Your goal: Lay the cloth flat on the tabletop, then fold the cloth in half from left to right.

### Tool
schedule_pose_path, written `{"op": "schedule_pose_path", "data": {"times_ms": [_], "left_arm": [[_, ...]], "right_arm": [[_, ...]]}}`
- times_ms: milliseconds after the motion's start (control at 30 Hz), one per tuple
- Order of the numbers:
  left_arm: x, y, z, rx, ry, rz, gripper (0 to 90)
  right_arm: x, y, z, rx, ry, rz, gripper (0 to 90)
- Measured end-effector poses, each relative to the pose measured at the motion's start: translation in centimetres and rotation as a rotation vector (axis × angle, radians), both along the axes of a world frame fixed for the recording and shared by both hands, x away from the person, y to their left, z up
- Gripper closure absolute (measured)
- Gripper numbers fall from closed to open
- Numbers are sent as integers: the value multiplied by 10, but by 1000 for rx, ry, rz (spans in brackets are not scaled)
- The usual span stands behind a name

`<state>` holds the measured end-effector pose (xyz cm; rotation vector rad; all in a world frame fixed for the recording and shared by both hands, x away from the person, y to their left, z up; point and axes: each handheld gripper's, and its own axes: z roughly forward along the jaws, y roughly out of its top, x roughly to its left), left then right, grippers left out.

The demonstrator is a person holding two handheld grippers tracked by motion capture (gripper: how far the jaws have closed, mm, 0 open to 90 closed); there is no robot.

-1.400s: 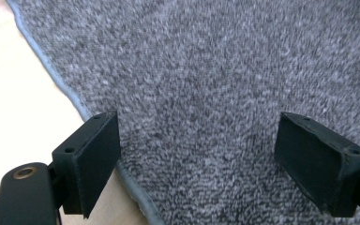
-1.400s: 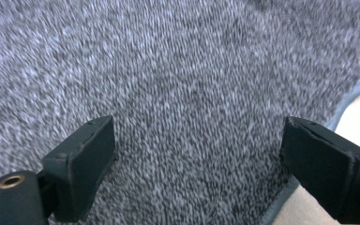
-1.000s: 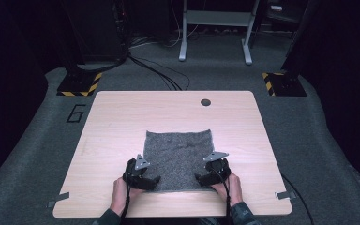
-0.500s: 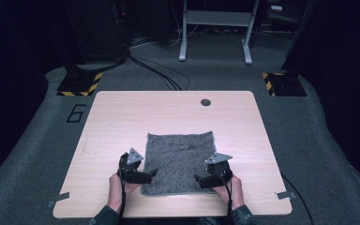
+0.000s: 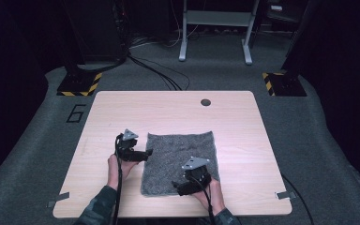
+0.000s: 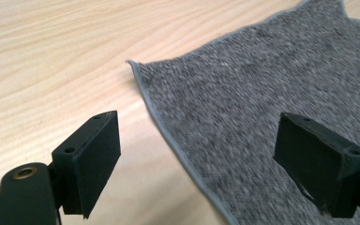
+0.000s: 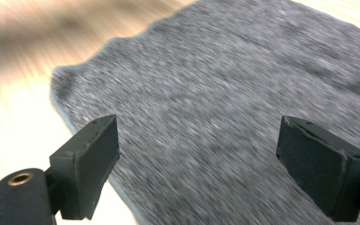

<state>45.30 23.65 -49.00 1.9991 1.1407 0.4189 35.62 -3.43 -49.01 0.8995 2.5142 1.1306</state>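
A grey cloth [image 5: 180, 157] lies flat on the wooden table [image 5: 122, 112], towards the near side. My left gripper [image 5: 146, 153] hovers at the cloth's left edge, pointing right. Its jaws are open and have just closed a little. In the left gripper view [image 6: 199, 136] the hemmed edge and a corner of the cloth [image 6: 262, 84] lie below the gap, not pinched. My right gripper [image 5: 178, 188] hangs over the cloth's near edge, pointing left and open. The right gripper view [image 7: 197, 136] is blurred, with the cloth [image 7: 215, 84] under the jaws and nothing between them.
A round cable hole [image 5: 206, 102] sits near the table's far edge. Tape marks [image 5: 56, 201] lie at the near corners. Stand bases with yellow-black stripes [image 5: 79, 86] and cables rest on the carpet beyond the table.
Both hands left the cloth's near corners. The left gripper moved forward along the left edge and turned right; the right gripper shifted left over the near edge. The cloth stayed flat.
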Motion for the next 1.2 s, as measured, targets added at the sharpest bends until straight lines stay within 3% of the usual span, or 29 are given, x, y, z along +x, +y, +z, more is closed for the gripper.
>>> {"op": "schedule_pose_path", "data": {"times_ms": [33,200,433,600,633,700,733,800,867,967,1000,1100,1200], "left_arm": [[5,-1,0,18,3,-1,149],[27,-4,-5,8,40,11,153],[51,-6,-16,10,65,35,169],[58,-11,-24,20,54,44,228],[60,-11,-25,23,56,43,242],[61,-13,-26,25,54,47,291],[63,-14,-27,26,54,43,302],[65,-15,-27,43,47,41,346],[66,-16,-28,37,44,53,422],[66,-18,-29,46,32,59,469],[66,-18,-30,44,26,58,499],[64,-20,-30,57,11,43,591],[62,-22,-30,71,5,35,700]], "right_arm": [[0,5,0,1,0,9,133],[-4,34,2,15,25,52,140],[-13,77,-6,-6,24,134,180],[-22,102,-13,-22,12,175,286],[-24,107,-15,-45,18,183,315],[-23,113,-19,-44,0,176,379],[-23,114,-19,-53,22,183,405],[-24,118,-22,-55,2,165,481],[-24,119,-24,-79,22,165,575],[-25,121,-27,-65,16,139,632],[-25,120,-27,-90,18,160,648],[-26,120,-29,-76,-7,144,720],[-27,119,-29,-73,-1,142,803]]}}
